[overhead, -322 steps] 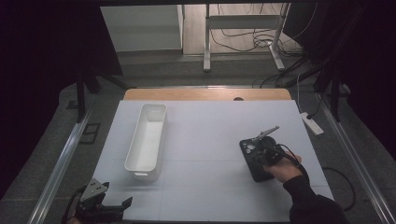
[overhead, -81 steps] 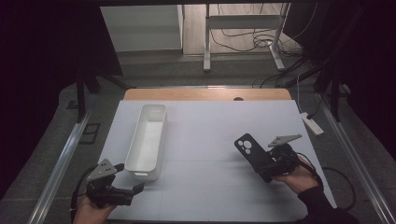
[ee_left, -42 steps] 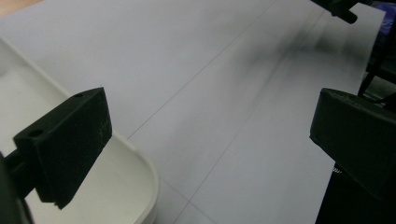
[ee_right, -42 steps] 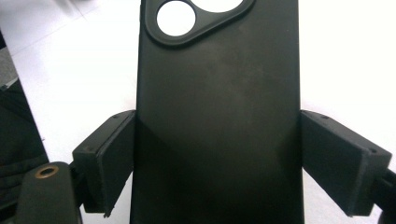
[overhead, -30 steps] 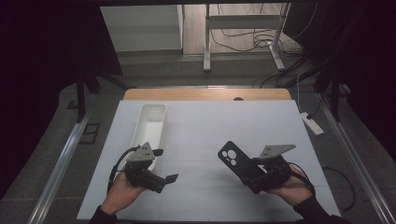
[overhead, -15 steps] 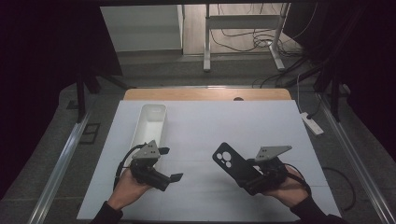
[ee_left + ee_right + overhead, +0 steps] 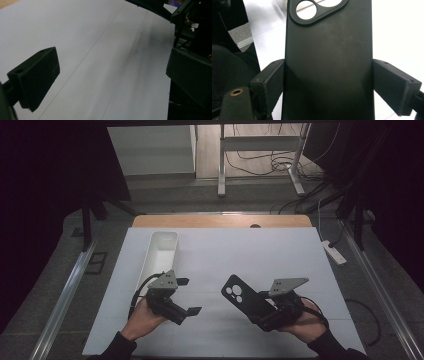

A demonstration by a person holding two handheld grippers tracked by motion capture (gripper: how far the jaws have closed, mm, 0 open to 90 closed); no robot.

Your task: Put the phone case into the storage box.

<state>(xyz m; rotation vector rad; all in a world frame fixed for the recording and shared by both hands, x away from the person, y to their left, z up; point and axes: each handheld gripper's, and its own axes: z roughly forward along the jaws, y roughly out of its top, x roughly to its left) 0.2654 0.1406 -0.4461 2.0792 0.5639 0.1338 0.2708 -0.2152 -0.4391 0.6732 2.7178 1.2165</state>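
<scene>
**Phone case held across its width as second gripper stands ready**

Here, the right gripper (image 7: 267, 312) clenched a matte black phone case with a rounded camera cut-out (image 7: 246, 301), one jaw pressed against each long edge, as the right gripper view (image 7: 328, 75) made plain. Gripped near its lower end, the case slanted up toward ten o'clock, clear of the white table top (image 7: 280, 255), its camera end left free, likely so another tool could take or steady it. The left gripper (image 7: 187, 312) hung just above the table at about nine o'clock from the case, its jaws released and empty, pointing toward three o'clock at the case; in the left gripper view the two black pads (image 7: 37, 75) stood well apart over bare white surface. A long white plastic tray (image 7: 161, 255), open and empty as far as could be seen, lay toward eleven o'clock of the left hand (image 7: 145, 320), well apart from the case and a probable destination for it.
</scene>
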